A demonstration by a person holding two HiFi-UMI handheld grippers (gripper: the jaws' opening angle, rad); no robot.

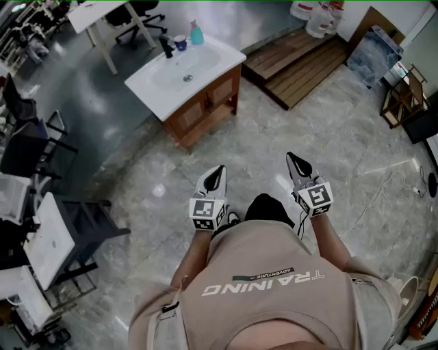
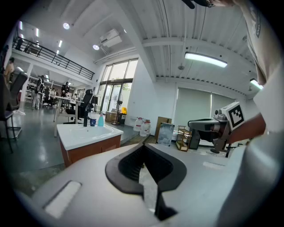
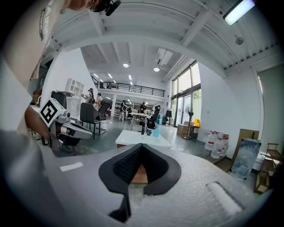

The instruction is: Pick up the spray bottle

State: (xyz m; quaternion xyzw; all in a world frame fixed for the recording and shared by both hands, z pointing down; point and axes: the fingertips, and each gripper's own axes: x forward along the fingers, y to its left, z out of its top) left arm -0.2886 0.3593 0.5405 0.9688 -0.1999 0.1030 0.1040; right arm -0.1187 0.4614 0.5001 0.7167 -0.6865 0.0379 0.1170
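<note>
The spray bottle [image 1: 196, 33] is a small teal bottle standing at the back of a white sink top [image 1: 205, 72] on a wooden cabinet, well ahead of me. It also shows in the left gripper view [image 2: 100, 120] and the right gripper view [image 3: 156, 131], far off. My left gripper [image 1: 216, 171] [image 2: 143, 145] and right gripper [image 1: 295, 158] [image 3: 141, 146] are held side by side in front of my body, pointing towards the sink. Both are shut with nothing between their jaws.
A blue cup [image 1: 180, 42] and a black tap [image 1: 166, 46] stand beside the bottle. A wooden platform [image 1: 301, 65] with water jugs [image 1: 318, 17] lies to the right of the sink. Desks and chairs [image 1: 41, 225] line the left; a cable [image 1: 383, 188] runs over the floor at right.
</note>
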